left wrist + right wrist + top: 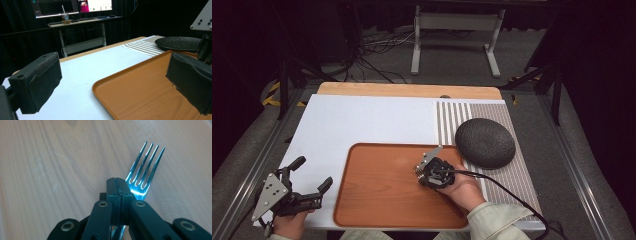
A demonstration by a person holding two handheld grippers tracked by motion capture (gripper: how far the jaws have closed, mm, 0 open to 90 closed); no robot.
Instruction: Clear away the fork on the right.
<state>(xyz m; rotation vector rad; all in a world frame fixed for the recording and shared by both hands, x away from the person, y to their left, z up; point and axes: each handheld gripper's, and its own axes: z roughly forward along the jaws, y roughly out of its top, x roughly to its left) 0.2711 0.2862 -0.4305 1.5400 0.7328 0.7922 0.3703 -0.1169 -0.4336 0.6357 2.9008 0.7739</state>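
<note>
Partly hidden fork (143,173) handle behind right gripper (117,187)

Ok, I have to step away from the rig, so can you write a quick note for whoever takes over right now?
Right gripper: shut on the fork, tines pointing forward, held over the tray; whether the fork touches the wood cannot be told.
Left gripper: open, holding nothing, over the white board left of the tray.
Black plate: on the striped mat, right of the tray, nothing on it.
Done: fork gripped.
Left: probably set the fork down where it belongs, perhaps beside the plate; the left gripper is free to help.
</note>
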